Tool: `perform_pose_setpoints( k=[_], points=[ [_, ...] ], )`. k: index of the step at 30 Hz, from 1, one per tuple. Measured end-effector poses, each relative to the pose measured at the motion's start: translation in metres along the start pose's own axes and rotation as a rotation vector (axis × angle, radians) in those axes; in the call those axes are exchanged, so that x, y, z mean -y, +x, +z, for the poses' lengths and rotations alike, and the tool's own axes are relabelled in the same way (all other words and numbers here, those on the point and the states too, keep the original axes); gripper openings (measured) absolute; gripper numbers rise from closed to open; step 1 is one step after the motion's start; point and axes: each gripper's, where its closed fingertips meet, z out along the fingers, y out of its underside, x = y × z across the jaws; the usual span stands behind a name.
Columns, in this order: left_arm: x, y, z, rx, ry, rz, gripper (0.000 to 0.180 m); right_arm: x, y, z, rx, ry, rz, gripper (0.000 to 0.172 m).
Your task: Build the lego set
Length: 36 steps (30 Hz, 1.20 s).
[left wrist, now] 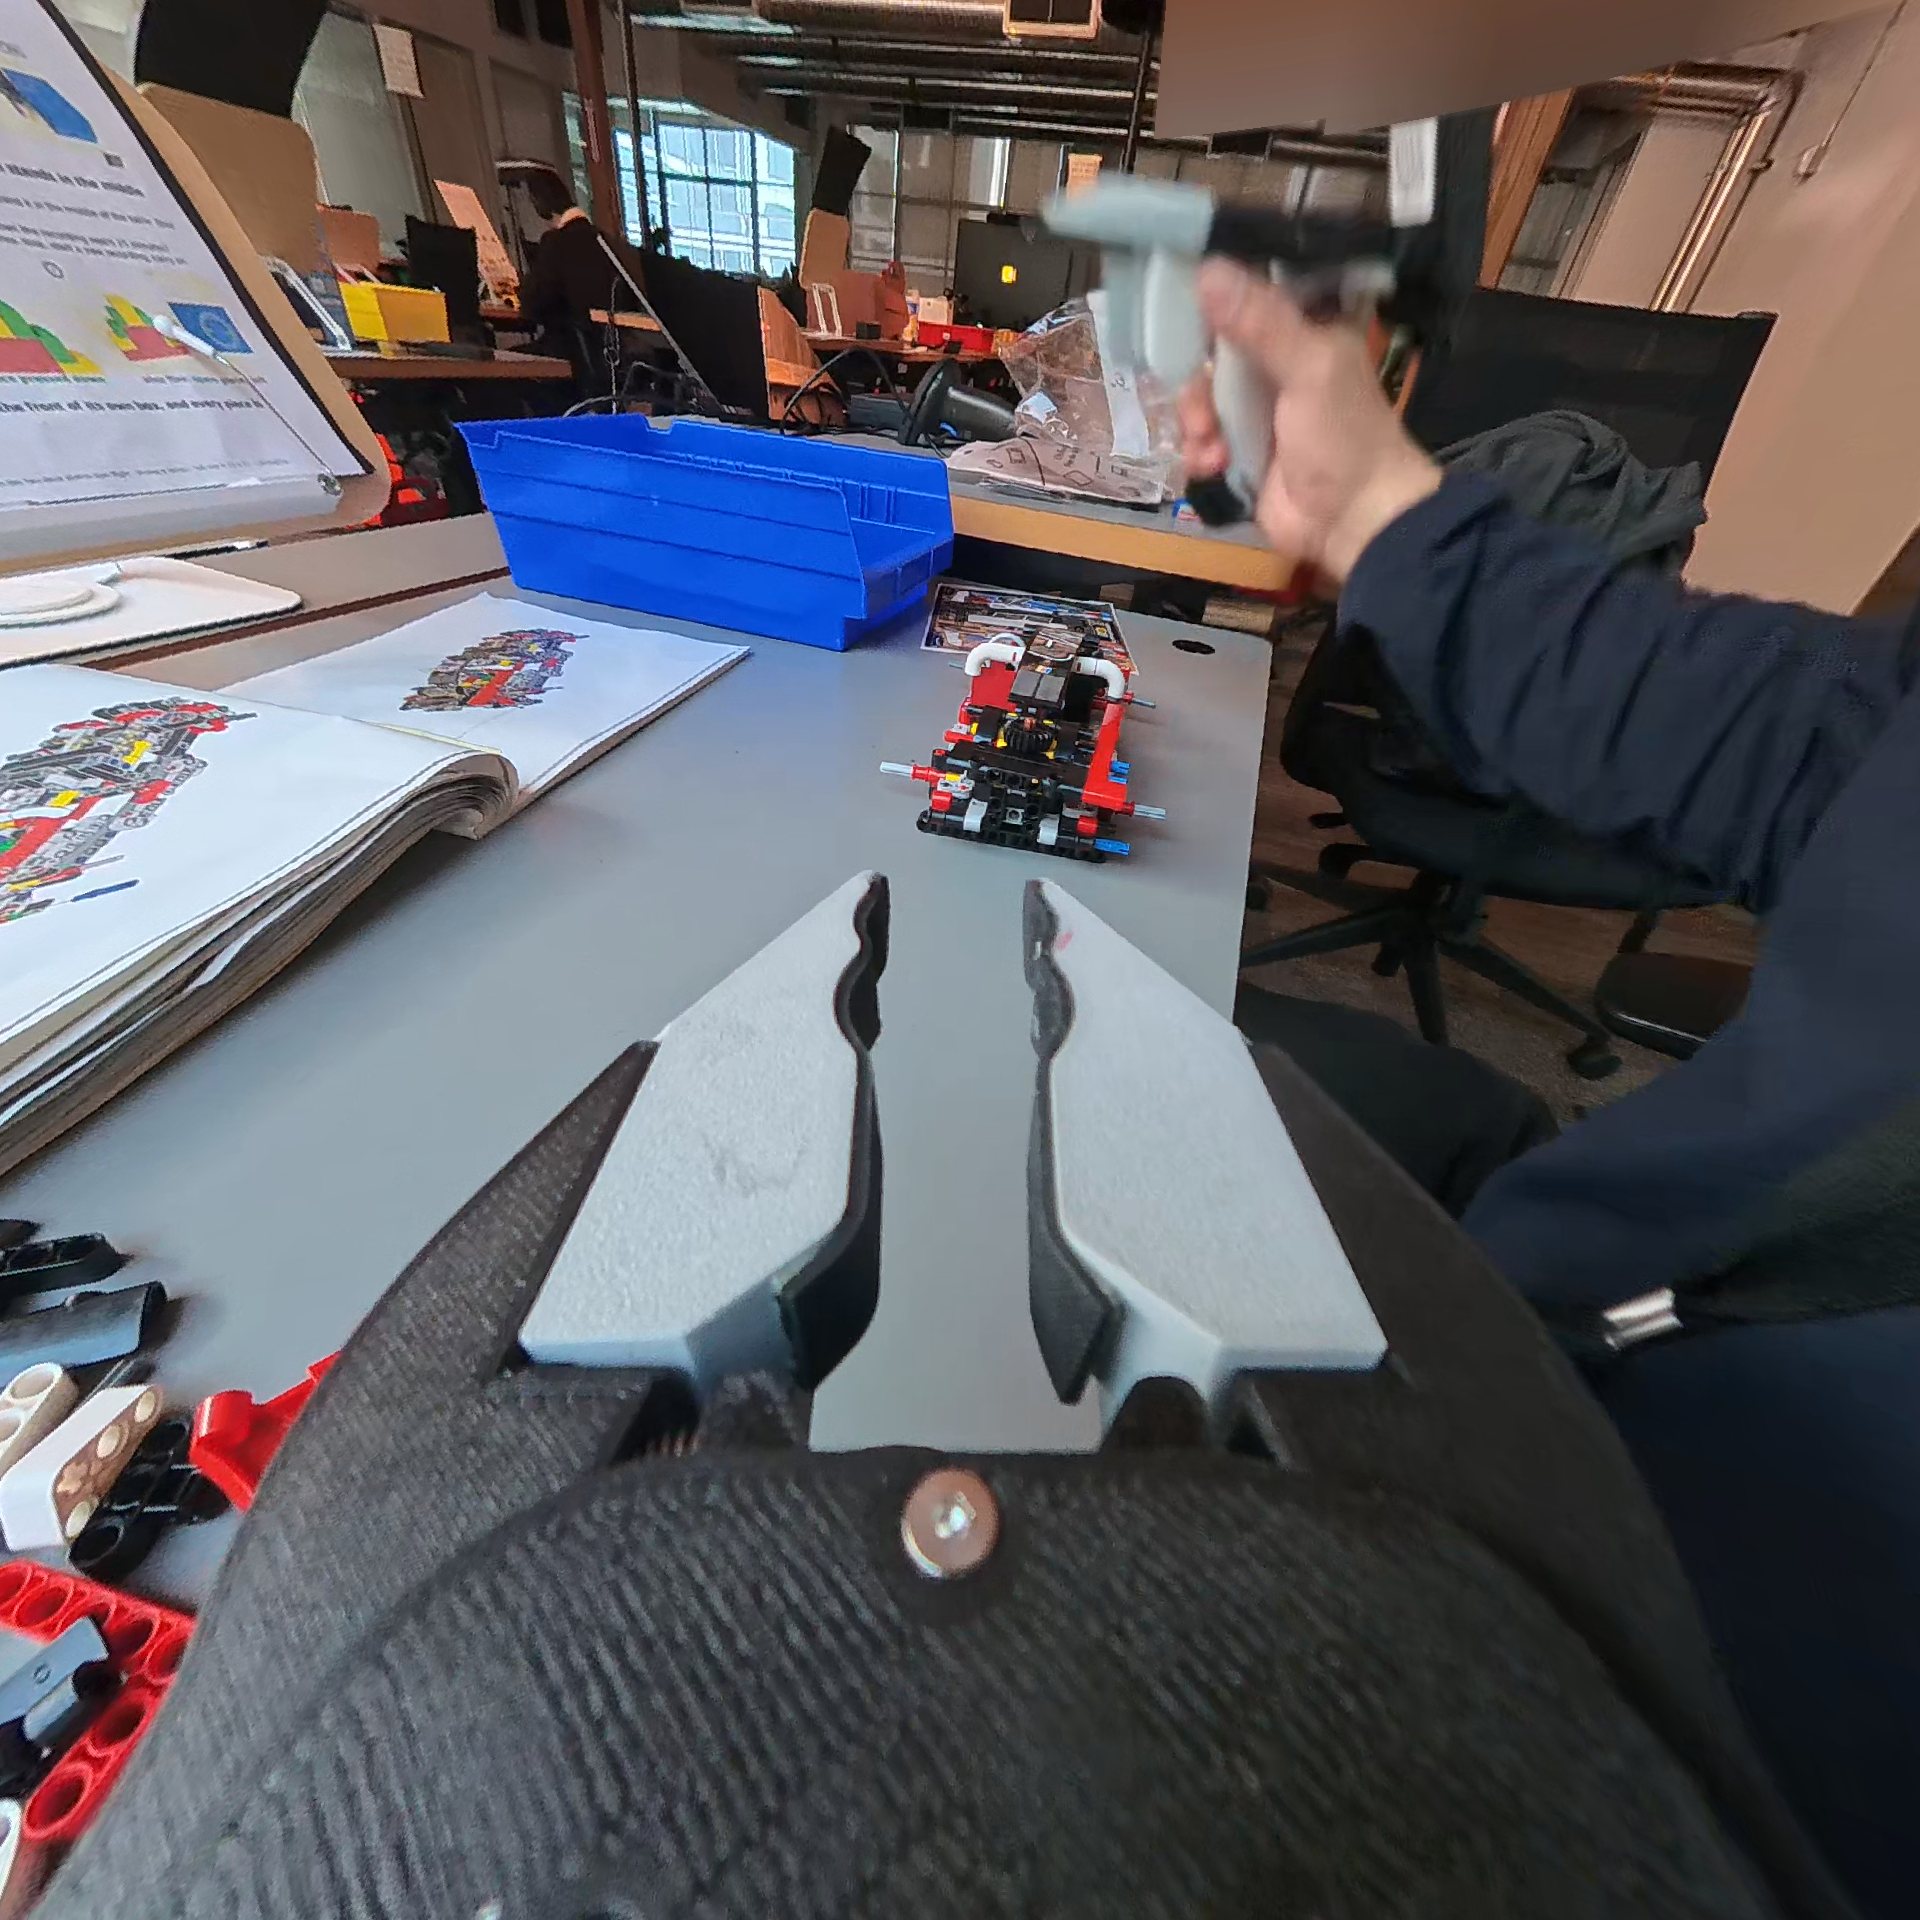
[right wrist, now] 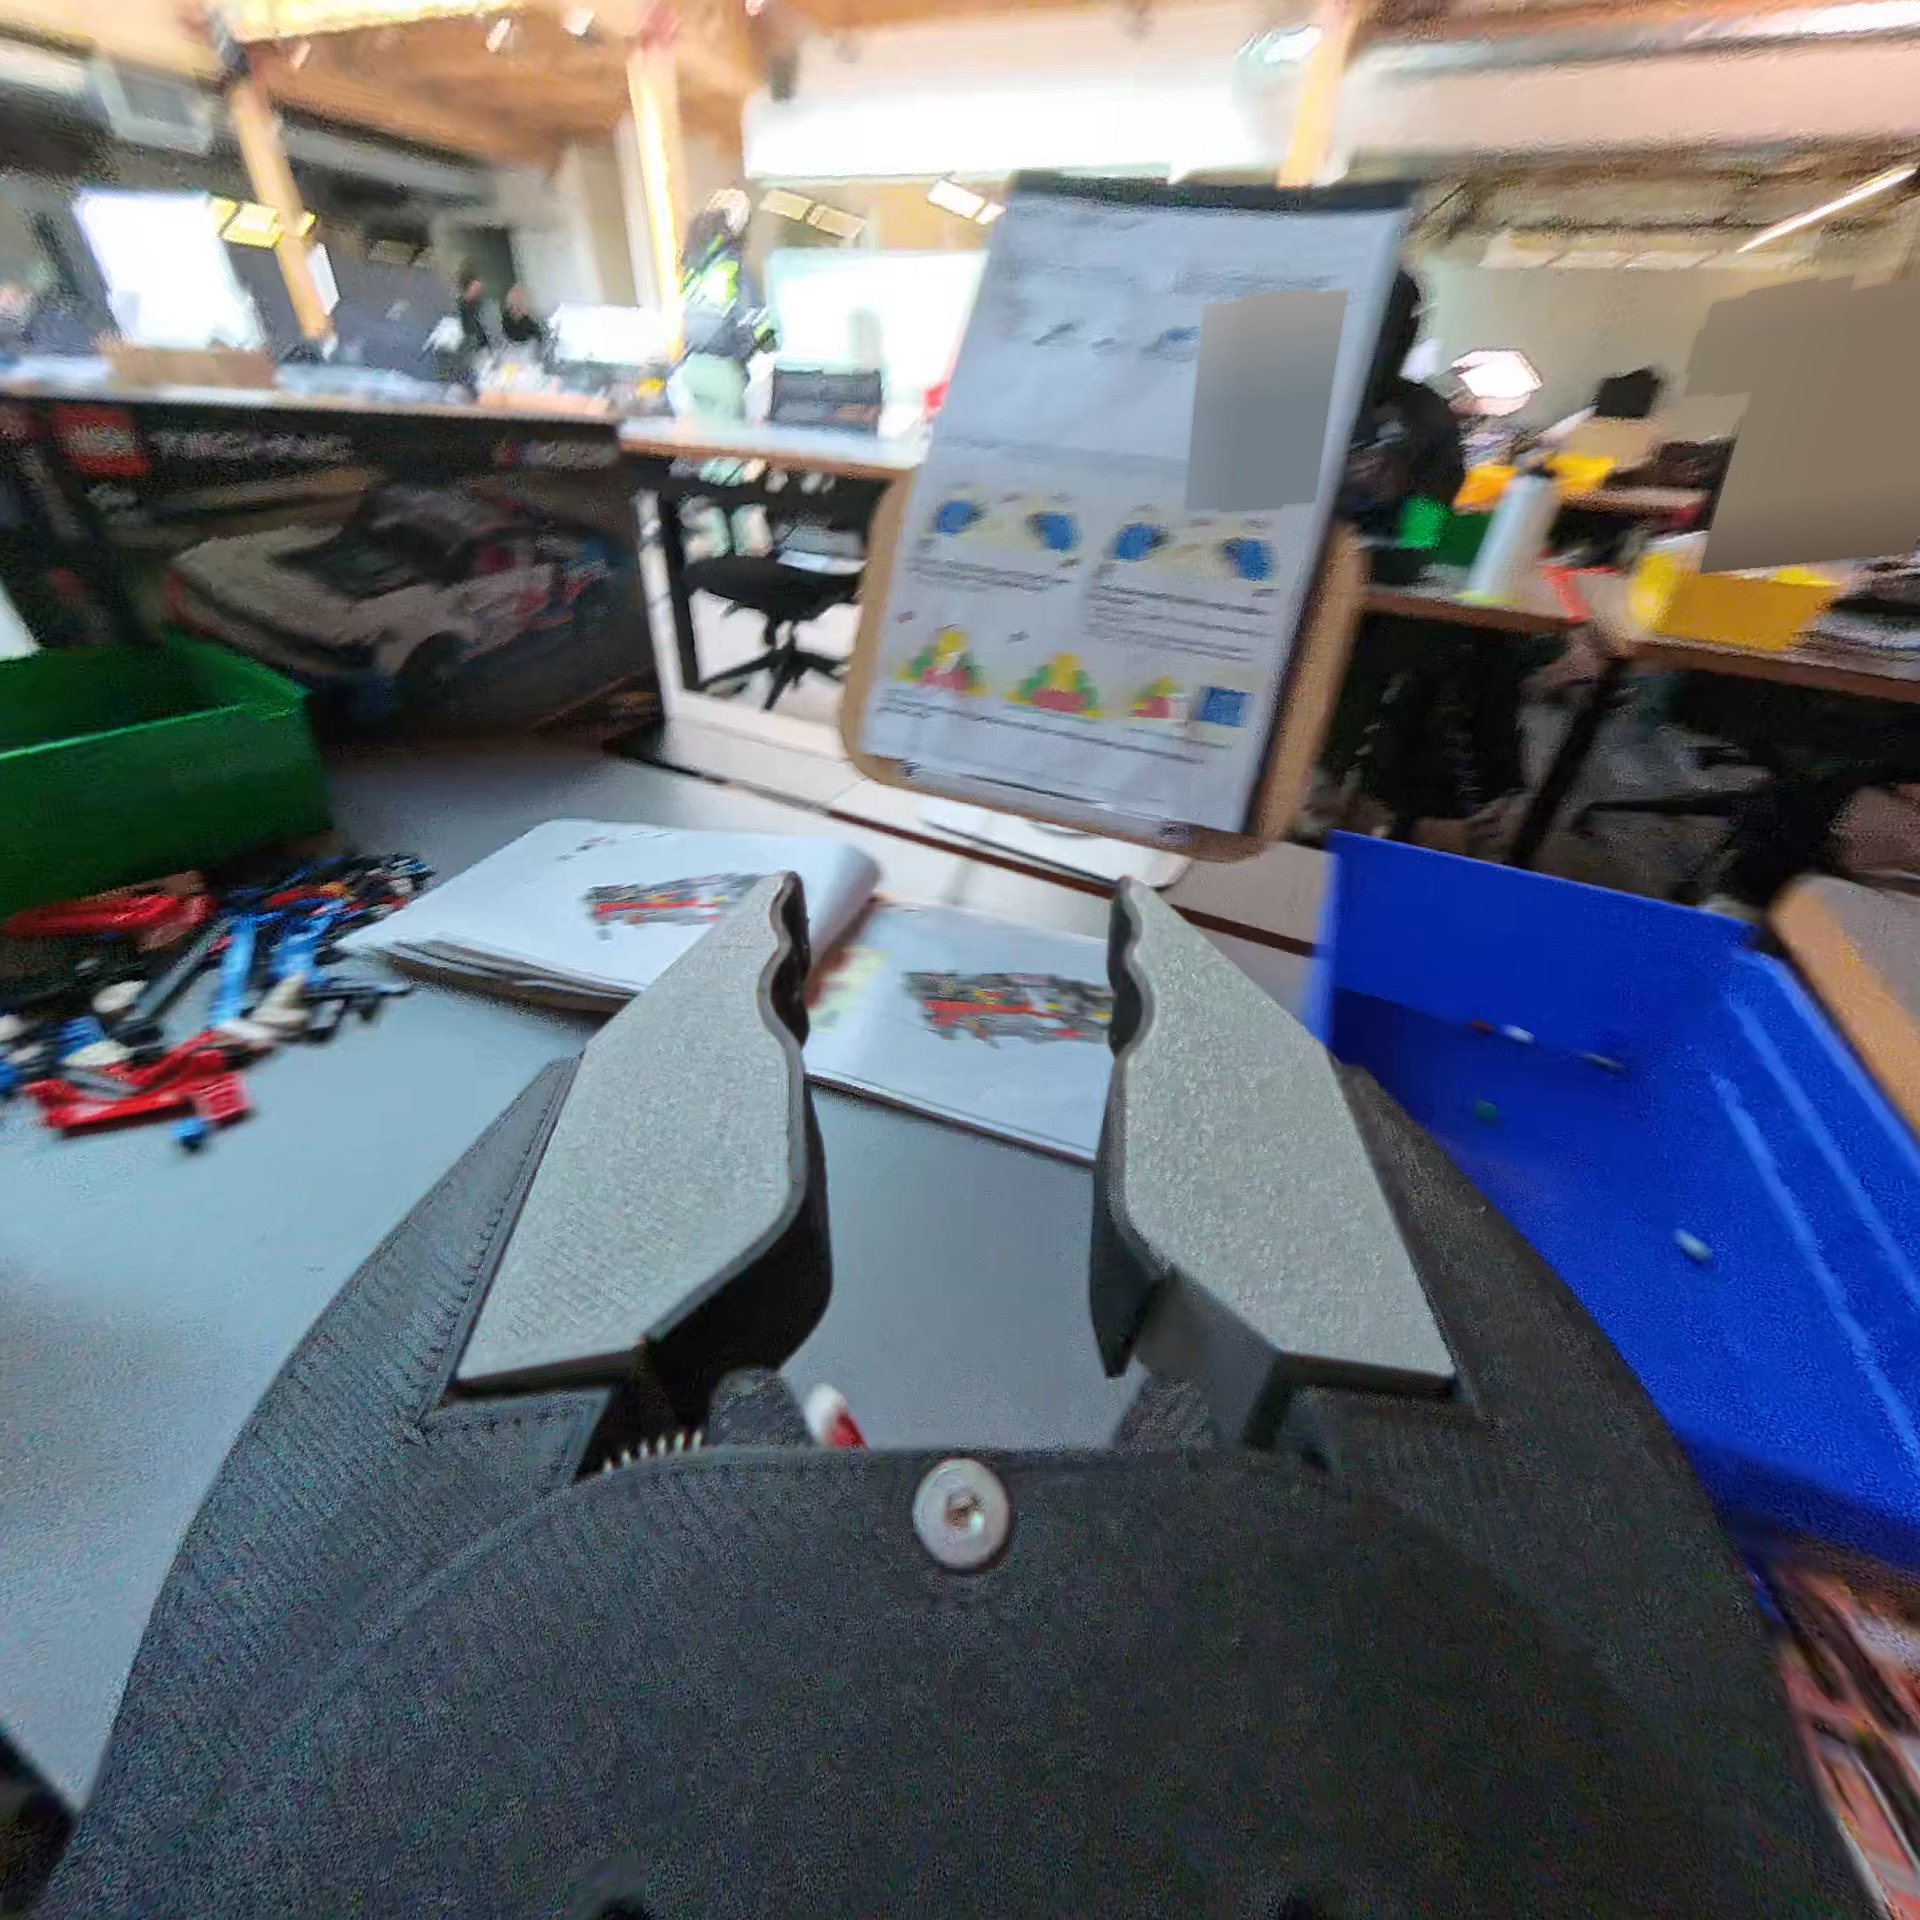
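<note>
My left gripper [left wrist: 956, 894] hovers low over the grey table [left wrist: 665, 935]. Its jaws stand a little apart with nothing between them. A red and black brick-built chassis [left wrist: 1029, 758] stands on the table just ahead of its fingertips. My right gripper [right wrist: 956, 904] is open and empty, held above the table and facing an open instruction book [right wrist: 935, 997]. In the left wrist view a person's hand [left wrist: 1309, 436] holds that right gripper raised at the upper right, blurred. The book also shows in the left wrist view [left wrist: 208, 821].
A blue bin [left wrist: 707, 520] stands behind the chassis and holds a few small pieces [right wrist: 1621, 1122]. Loose bricks lie at the left [left wrist: 83, 1475] [right wrist: 187, 997]. A green bin [right wrist: 135, 769], a printed box [right wrist: 364, 561], a sheet on a stand [right wrist: 1122, 520] and an office chair [left wrist: 1455, 831] surround the table.
</note>
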Motion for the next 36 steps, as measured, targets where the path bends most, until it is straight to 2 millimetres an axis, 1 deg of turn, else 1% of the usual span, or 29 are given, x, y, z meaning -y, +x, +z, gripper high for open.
perform_pose_setpoints(
  k=[1,2,3,4,5,6,7,8,9,10,11,12,13,15,17,19,22,25,27,28,29,31,32,34,36],
  points=[
    [-0.001,0.0,0.0,-0.003,-0.005,0.0,0.024,0.011,-0.032,0.028,0.076,-0.062,-0.019,0.058],
    [0.0,0.001,0.0,-0.005,-0.001,0.004,0.024,0.017,-0.069,0.056,0.173,-0.121,-0.031,0.059],
    [0.001,0.002,-0.001,-0.005,0.011,0.011,0.024,0.015,-0.107,0.085,0.278,-0.184,-0.037,0.059],
    [0.003,0.003,-0.003,-0.004,0.025,0.018,0.022,0.007,-0.144,0.113,0.374,-0.258,-0.04,0.06],
    [0.005,0.003,-0.004,-0.004,0.038,0.025,0.022,-0.008,-0.178,0.141,0.452,-0.337,-0.049,0.061],
    [0.006,0.004,-0.006,-0.005,0.05,0.032,0.021,-0.027,-0.206,0.169,0.503,-0.419,-0.073,0.059],
    [0.007,0.005,-0.007,-0.006,0.06,0.039,0.02,-0.05,-0.227,0.198,0.523,-0.499,-0.109,0.056],
    [0.008,0.006,-0.008,-0.009,0.066,0.045,0.02,-0.076,-0.245,0.226,0.524,-0.578,-0.141,0.056],
    [0.008,0.007,-0.008,-0.011,0.068,0.049,0.02,-0.102,-0.26,0.251,0.522,-0.658,-0.157,0.063],
    [0.007,0.008,-0.009,-0.014,0.066,0.051,0.02,-0.126,-0.273,0.271,0.526,-0.732,-0.171,0.069],
    [0.007,0.009,-0.01,-0.019,0.065,0.053,0.02,-0.148,-0.281,0.288,0.515,-0.796,-0.202,0.074],
    [0.007,0.01,-0.011,-0.022,0.067,0.056,0.019,-0.166,-0.283,0.301,0.491,-0.849,-0.241,0.081],
    [0.008,0.011,-0.013,-0.025,0.071,0.06,0.019,-0.178,-0.284,0.311,0.472,-0.881,-0.271,0.081],
    [0.008,0.013,-0.018,-0.026,0.081,0.066,0.019,-0.192,-0.281,0.324,0.44,-0.907,-0.294,0.082],
    [0.01,0.014,-0.023,-0.023,0.096,0.065,0.018,-0.207,-0.275,0.325,0.43,-0.969,-0.273,0.086],
    [0.011,0.013,-0.028,-0.017,0.113,0.057,0.017,-0.211,-0.274,0.326,0.45,-0.948,-0.21,0.083],
    [0.012,0.011,-0.032,-0.011,0.124,0.043,0.017,-0.211,-0.273,0.326,0.467,-0.907,-0.214,0.078],
    [0.011,0.011,-0.031,-0.008,0.113,0.04,0.017,-0.209,-0.272,0.321,0.481,-0.918,-0.248,0.037],
    [0.01,0.011,-0.029,-0.006,0.098,0.043,0.017,-0.209,-0.273,0.319,0.495,-0.901,-0.283,0.018],
    [0.009,0.011,-0.028,-0.003,0.092,0.045,0.017,-0.209,-0.27,0.318,0.489,-0.893,-0.307,0.004],
    [0.008,0.011,-0.027,-0.003,0.085,0.046,0.017,-0.209,-0.267,0.318,0.487,-0.889,-0.329,0.0],
    [0.006,0.011,-0.026,-0.004,0.071,0.046,0.017,-0.207,-0.263,0.314,0.497,-0.907,-0.316,0.0],
    [0.006,0.011,-0.025,-0.006,0.067,0.045,0.017,-0.203,-0.258,0.313,0.497,-0.911,-0.3,0.0],
    [0.006,0.011,-0.025,-0.006,0.068,0.043,0.017,-0.186,-0.245,0.311,0.479,-0.881,-0.268,0.0],
    [0.007,0.01,-0.026,-0.006,0.074,0.04,0.017,-0.156,-0.224,0.309,0.458,-0.824,-0.223,0.0]
  ],
)
